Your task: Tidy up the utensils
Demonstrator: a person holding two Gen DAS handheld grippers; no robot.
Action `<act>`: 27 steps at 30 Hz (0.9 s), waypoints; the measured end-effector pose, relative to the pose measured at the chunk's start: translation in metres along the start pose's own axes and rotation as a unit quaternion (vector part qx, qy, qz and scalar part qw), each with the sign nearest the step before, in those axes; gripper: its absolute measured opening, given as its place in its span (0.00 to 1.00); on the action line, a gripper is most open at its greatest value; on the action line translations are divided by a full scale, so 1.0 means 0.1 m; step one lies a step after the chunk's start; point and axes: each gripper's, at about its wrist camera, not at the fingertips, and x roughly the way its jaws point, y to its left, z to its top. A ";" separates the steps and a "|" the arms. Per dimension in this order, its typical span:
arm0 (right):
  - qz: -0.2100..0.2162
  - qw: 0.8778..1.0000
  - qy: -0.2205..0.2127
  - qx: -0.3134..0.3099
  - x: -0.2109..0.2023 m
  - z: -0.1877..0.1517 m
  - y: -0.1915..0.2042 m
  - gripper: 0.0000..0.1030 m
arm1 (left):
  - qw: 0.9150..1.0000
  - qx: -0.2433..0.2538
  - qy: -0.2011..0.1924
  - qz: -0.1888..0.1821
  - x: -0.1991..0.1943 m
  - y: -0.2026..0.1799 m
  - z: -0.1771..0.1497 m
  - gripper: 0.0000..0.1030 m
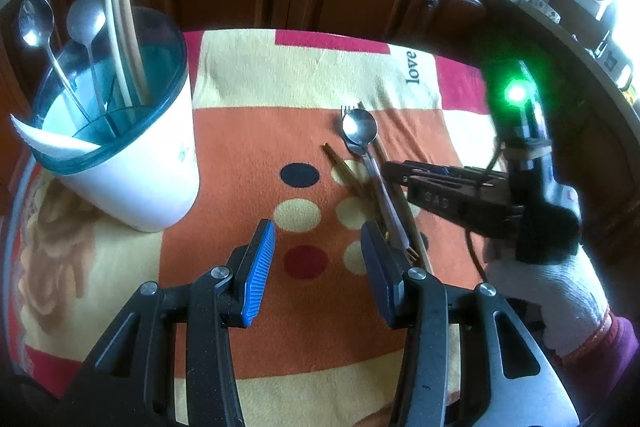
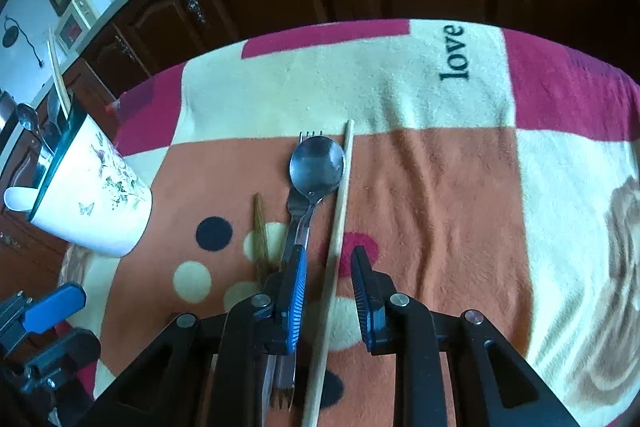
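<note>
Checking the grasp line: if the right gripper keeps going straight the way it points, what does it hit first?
Probably the light wooden chopstick, lying lengthwise between the open fingers of the right gripper; under it the blanket. Depth is unclear.

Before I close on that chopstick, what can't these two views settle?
- Right wrist: near end of the light chopstick runs under the right gripper, off the bottom edge.
- Right wrist: fork mostly hidden under the spoon.
- Left wrist: holder base compartments hidden by its rim.
</note>
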 end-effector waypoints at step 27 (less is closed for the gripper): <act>-0.004 0.999 -0.022 0.030 -0.25 -0.24 -0.59 0.33 | 0.994 -0.077 0.056 -0.045 0.92 -0.07 0.47 0.38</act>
